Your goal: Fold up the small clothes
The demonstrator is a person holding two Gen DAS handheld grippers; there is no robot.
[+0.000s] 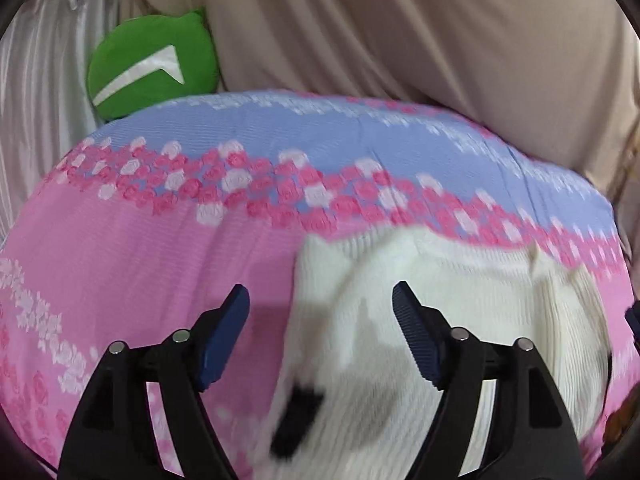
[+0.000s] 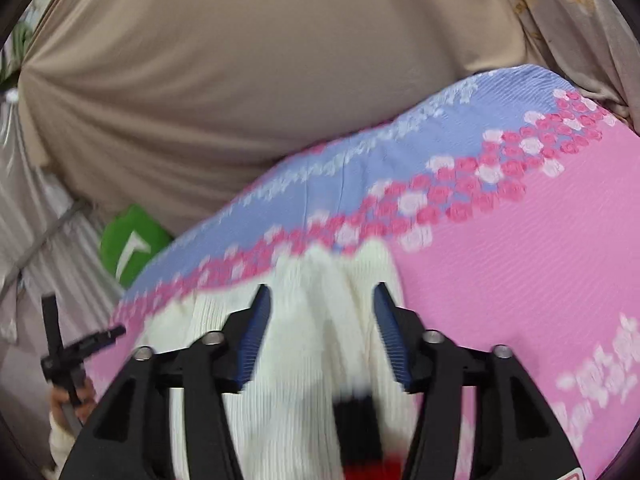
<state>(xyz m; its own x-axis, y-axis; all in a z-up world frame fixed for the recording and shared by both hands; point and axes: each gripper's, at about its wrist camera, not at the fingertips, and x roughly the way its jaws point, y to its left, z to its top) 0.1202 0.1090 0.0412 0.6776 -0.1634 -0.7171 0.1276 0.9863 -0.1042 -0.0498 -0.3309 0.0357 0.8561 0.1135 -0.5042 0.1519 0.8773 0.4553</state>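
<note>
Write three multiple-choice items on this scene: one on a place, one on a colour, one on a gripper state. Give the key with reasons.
1. Where does the round green cushion with a white mark sit?
A. on the white garment
B. beyond the far left edge of the pink and blue floral bedcover
C. between the left gripper's fingers

2. What colour is the ribbed knit garment?
A. cream white
B. navy
C. green

3. How does the right gripper stand?
A. shut on the bedcover
B. shut on the cushion
C. open above the garment

Key: B, the cushion shows past the bedcover's edge; A, the knit is cream white; C, the fingers stand apart with garment showing between.
</note>
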